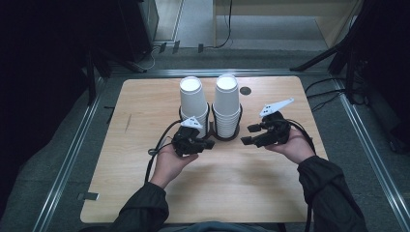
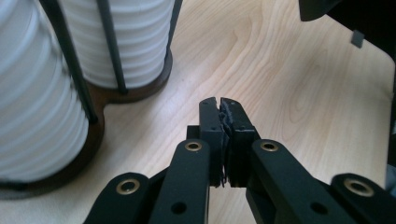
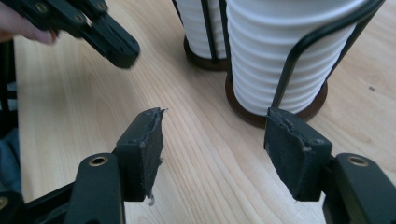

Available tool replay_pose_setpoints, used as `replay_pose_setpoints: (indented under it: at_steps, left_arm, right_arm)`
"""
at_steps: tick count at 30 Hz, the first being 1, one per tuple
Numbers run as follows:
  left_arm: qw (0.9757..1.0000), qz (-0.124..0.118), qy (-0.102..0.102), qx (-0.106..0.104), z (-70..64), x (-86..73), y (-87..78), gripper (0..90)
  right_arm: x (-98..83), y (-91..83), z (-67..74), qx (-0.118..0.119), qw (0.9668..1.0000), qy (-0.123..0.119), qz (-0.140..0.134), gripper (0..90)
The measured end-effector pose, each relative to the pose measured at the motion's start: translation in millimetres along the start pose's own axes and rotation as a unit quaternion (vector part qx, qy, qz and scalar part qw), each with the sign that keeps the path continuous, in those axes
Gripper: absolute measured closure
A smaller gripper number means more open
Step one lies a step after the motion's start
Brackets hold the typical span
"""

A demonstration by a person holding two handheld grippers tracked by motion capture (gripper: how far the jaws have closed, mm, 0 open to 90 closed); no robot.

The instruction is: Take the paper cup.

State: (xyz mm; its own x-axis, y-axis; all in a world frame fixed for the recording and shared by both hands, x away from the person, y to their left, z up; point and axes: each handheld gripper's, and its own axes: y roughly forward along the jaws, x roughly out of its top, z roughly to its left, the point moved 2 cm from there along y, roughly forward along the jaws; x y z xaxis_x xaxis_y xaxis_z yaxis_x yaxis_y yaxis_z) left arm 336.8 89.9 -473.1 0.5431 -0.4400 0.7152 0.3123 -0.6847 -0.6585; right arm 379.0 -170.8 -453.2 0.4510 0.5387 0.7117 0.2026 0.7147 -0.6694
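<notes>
Left gripper: jaws clenched pad to pad, nothing between them. It hangs just above the desk, near side of the cup holder, tips aimed right toward the gap in front of the stacks.

Right gripper: jaws spread apart, empty, bare wood between the pads. It sits right of the holder, pointed left at the right cup stack, level with the stack's lower cups. My read: it's lining up for a side grip on that stack, and the jaws look too narrow for the cup body as they stand, so more opening needed first.

Cups: two stacks of white paper cups, mouths down, side by side mid-desk toward the far edge. Left cup stack leans slightly left; the right one stands straight. Each sits in a dark round base with black wire uprights, which is why they stay put unsupported.

Both hands palm-up under the grippers, near of the holder, well apart. Small dark disc on the desk just right of the stacks, untouched.
</notes>
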Motion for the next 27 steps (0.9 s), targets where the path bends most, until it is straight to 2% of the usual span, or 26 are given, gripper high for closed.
replay_pose_setpoints:
  at_steps: [4, 7, 13, 17, 21, 24, 27]
  left_arm:
    - [0.9998, -0.011, 0.012, 0.009, -3.2, 14.8, 0.1, 89.9]
    - [0.9997, -0.019, 0.01, 0.013, -2.0, 22.8, 1.6, 90.0]
    - [0.9994, -0.014, -0.011, 0.028, 4.3, 36.3, 7.7, 90.0]
    - [0.9983, -0.016, -0.011, 0.054, 5.4, 44.3, 9.1, 90.0]
    - [0.9971, -0.009, -0.018, 0.073, 8.3, 50.4, 11.1, 90.0]
    - [0.9967, -0.018, -0.036, 0.07, 9.7, 54.2, 12.0, 90.0]
    - [0.9959, -0.018, -0.03, 0.083, 7.6, 57.3, 13.8, 90.0]
  right_arm:
    - [9.0, -5.2, -1.9, -0.004, 1.0, -0.003, 0.001, 34.5]
    - [17.9, -8.5, -3.2, -0.004, 1.0, -0.002, 0.0, 33.0]
    - [34.3, -10.9, -7.2, -0.004, 1.0, 0.004, 0.0, 32.9]
    - [46.9, -12.8, -10.8, -0.011, 0.9999, -0.004, -0.005, 29.1]
    - [60.1, -15.0, -15.6, -0.012, 0.9997, 0.003, -0.021, 26.8]
    - [69.5, -14.9, -17.9, -0.016, 0.9996, 0.001, -0.024, 25.7]
    - [80.4, -13.2, -20.5, -0.027, 0.9995, -0.007, -0.015, 24.3]
